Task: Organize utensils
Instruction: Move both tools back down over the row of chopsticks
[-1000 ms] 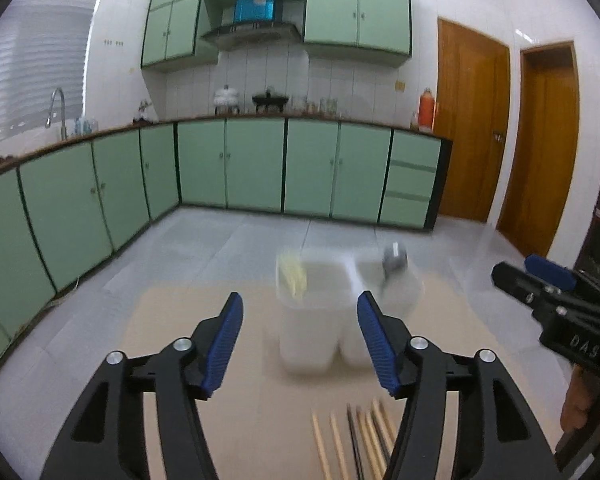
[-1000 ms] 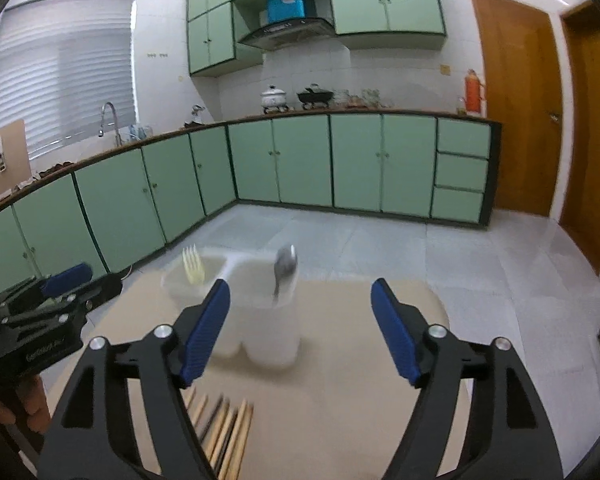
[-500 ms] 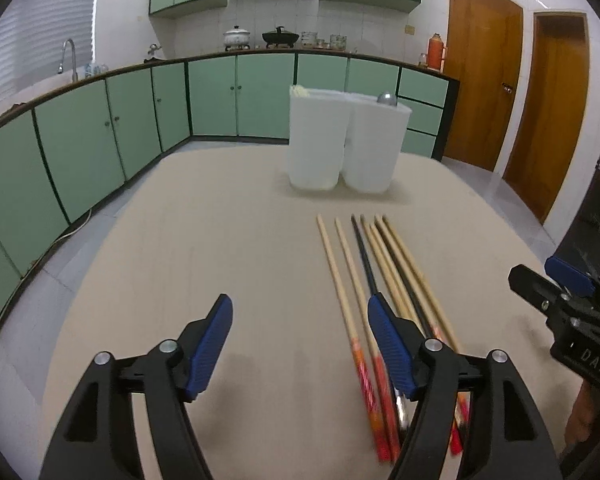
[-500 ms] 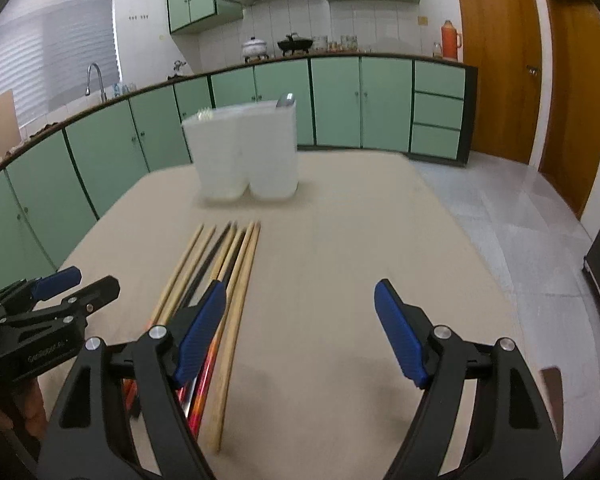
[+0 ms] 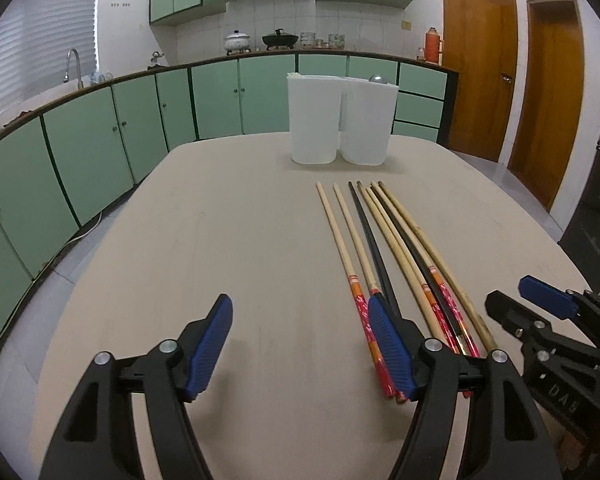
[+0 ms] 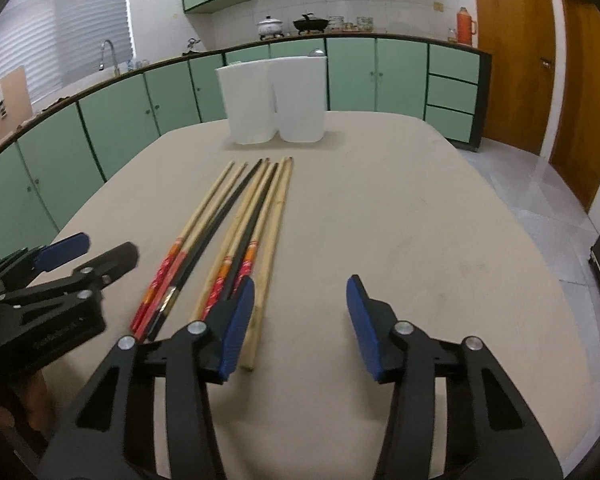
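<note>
Several chopsticks [image 5: 384,236], wooden and black with red ends, lie side by side on the beige table [image 5: 240,240]; they also show in the right wrist view [image 6: 244,216]. A white two-compartment utensil holder [image 5: 340,120] stands at the far end, also in the right wrist view [image 6: 276,100]; a spoon tip [image 5: 377,78] peeks above its right compartment. My left gripper [image 5: 300,344] is open and empty, low over the table, left of the chopsticks' near ends. My right gripper [image 6: 300,320] is open and empty, just right of the chopsticks.
Green kitchen cabinets [image 5: 100,132] run along the left and back walls. Wooden doors [image 5: 476,68] stand at the right. The table's edges curve off at left and right. A dark cabinet [image 5: 596,200] stands at the far right.
Both grippers have dropped from high above to low over the table's near end. The holder now looks farther away and the chopsticks lie full length ahead. Both stayed open.
</note>
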`<act>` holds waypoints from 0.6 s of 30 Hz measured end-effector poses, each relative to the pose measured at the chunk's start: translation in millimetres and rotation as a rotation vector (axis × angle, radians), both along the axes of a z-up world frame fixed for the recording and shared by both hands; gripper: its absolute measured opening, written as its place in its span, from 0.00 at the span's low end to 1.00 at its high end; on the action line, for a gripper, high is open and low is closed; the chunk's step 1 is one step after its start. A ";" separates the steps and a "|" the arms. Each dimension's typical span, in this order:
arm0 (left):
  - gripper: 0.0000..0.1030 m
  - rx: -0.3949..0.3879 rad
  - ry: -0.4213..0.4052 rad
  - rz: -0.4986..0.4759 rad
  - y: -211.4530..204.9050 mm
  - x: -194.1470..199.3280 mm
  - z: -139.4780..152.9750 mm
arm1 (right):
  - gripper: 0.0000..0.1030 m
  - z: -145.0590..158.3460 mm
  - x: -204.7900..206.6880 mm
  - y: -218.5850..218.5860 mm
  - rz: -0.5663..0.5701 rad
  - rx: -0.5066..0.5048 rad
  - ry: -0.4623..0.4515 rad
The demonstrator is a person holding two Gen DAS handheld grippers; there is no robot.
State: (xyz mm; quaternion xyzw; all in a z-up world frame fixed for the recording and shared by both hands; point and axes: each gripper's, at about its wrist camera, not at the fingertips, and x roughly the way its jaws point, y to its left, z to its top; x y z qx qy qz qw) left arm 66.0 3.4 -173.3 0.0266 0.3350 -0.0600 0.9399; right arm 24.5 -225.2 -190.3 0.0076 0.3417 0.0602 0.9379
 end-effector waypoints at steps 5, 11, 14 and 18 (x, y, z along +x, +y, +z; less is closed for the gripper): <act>0.67 0.000 -0.011 -0.008 -1.9 -4.4 -0.6 | 0.36 -4.1 -2.6 9.5 0.027 -0.019 0.009; 0.67 -0.004 -0.012 -0.002 -0.1 -6.2 -2.3 | 0.21 -13.5 -2.5 13.1 0.029 -0.032 0.030; 0.67 -0.009 -0.009 0.001 0.7 -6.9 -3.0 | 0.17 -14.4 -2.2 15.2 0.036 -0.045 0.025; 0.67 -0.003 0.003 -0.004 -2.4 -6.1 -5.2 | 0.06 -15.2 -1.7 16.9 0.045 -0.064 0.023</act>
